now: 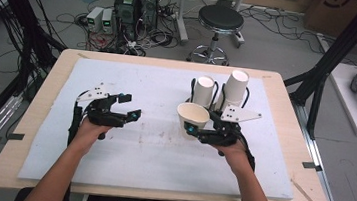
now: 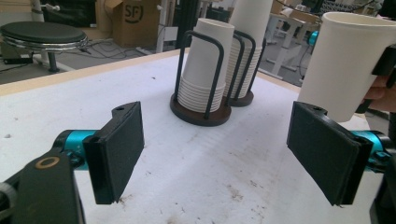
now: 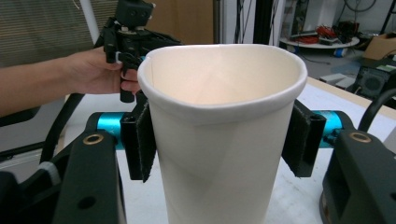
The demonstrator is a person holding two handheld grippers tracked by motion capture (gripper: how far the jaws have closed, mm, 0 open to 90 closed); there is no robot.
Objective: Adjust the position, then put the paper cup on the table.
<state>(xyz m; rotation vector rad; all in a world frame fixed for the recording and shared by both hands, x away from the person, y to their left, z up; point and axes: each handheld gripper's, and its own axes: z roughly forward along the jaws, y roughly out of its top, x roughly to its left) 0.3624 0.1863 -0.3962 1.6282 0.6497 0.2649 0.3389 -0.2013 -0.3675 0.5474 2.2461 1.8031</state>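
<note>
My right gripper (image 1: 193,123) is shut on a single white paper cup (image 1: 193,114), upright with its mouth open upward, just in front of the cup holders. In the right gripper view the pads (image 3: 145,140) press both sides of the cup (image 3: 219,158). Two stacks of upside-down white cups (image 1: 204,89) (image 1: 235,88) stand in black wire holders at the mat's back right. My left gripper (image 1: 130,105) hovers open left of centre with nothing between its jaws. The left gripper view has the stacks (image 2: 205,65) ahead and the held cup (image 2: 348,65) at the right.
A white foam mat (image 1: 151,148) covers the wooden table (image 1: 44,116). Beyond the far edge are a black stool (image 1: 220,19), computer towers (image 1: 136,5) and tangled cables on the floor. Black frame posts stand at both sides of the table.
</note>
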